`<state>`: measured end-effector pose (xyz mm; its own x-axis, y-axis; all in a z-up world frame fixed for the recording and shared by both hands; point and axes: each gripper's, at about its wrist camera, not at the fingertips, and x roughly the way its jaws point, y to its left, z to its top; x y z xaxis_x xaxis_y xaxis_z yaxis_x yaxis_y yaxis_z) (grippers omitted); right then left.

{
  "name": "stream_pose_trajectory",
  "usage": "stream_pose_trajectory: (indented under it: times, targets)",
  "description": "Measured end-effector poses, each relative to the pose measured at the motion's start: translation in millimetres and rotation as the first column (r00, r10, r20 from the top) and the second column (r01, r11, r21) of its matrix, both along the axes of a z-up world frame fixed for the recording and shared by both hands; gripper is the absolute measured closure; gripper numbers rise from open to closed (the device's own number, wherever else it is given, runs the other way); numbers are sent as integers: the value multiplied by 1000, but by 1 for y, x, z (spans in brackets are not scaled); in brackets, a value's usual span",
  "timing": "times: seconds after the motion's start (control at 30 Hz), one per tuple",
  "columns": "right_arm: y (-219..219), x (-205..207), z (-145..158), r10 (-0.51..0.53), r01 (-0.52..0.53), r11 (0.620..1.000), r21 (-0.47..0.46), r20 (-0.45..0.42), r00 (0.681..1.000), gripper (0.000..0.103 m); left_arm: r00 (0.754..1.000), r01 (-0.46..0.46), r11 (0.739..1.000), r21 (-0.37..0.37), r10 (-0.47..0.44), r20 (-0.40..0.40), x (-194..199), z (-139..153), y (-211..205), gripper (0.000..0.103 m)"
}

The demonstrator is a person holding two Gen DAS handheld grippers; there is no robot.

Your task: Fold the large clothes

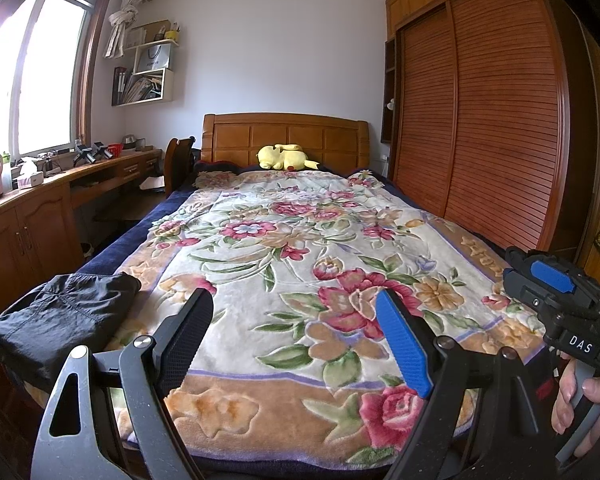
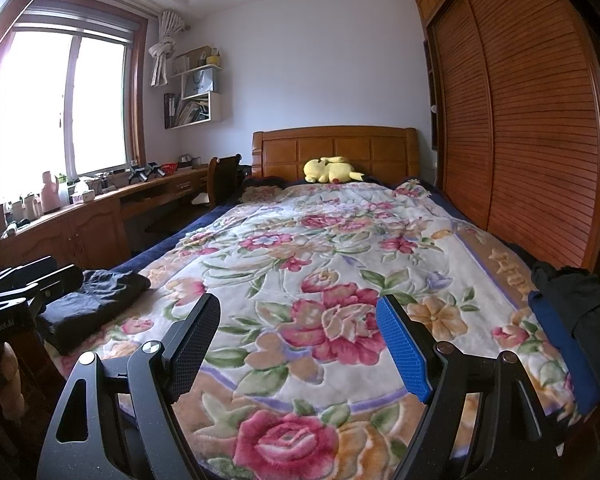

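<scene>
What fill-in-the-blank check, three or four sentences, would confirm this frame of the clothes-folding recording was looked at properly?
1. The left gripper and the right gripper both have their jaws ____.
2. The folded dark garment lies on the bed's near ____ corner.
3. The toy by the headboard is coloured ____.
4. The blanket bears a ____ pattern.

Missing words: open; left; yellow; floral

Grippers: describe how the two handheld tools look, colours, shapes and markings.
Both grippers, left and right, are black angular linkages with round silver pivot bolts. Each has one black textured pad and one blue ribbed pad. The right tool's body bears a blue panel and a white "DAS" label.
</scene>
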<state>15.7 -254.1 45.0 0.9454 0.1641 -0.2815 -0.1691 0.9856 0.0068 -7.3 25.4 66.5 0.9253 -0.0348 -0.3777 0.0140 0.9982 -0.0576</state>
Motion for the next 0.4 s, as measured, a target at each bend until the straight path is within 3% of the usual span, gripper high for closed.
stream_pose_trajectory:
  times: [0.4]
  targets:
    - [1, 1, 0, 3, -3, 1000, 4, -1, 1000, 21, 1000, 0, 1000, 0, 0, 0, 0, -1, 1, 19]
